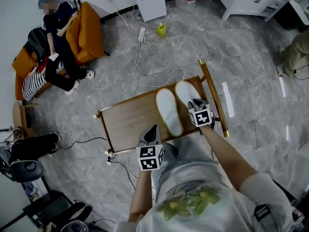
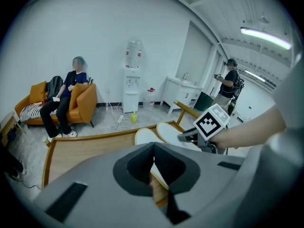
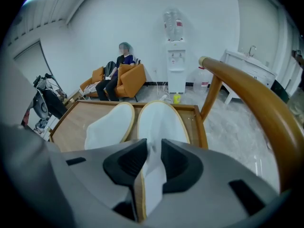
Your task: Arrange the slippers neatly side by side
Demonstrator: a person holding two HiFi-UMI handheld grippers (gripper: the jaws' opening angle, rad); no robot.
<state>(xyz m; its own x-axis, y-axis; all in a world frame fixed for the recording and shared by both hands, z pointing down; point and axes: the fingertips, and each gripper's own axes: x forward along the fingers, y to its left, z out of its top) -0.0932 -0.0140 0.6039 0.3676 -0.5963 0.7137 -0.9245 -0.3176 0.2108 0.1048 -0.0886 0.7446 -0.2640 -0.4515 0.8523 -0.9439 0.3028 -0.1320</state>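
My right gripper (image 3: 152, 144) is pinched on the heel-end edge of the right slipper (image 1: 186, 92), I reckon to nudge it flush with the left slipper (image 1: 169, 111) just beside it on the wooden bench (image 1: 128, 117). My left gripper (image 2: 153, 146) hangs by the bench's near edge, jaws together on nothing. From above, my own gripper covers that heel, so I can't tell if the heels line up.
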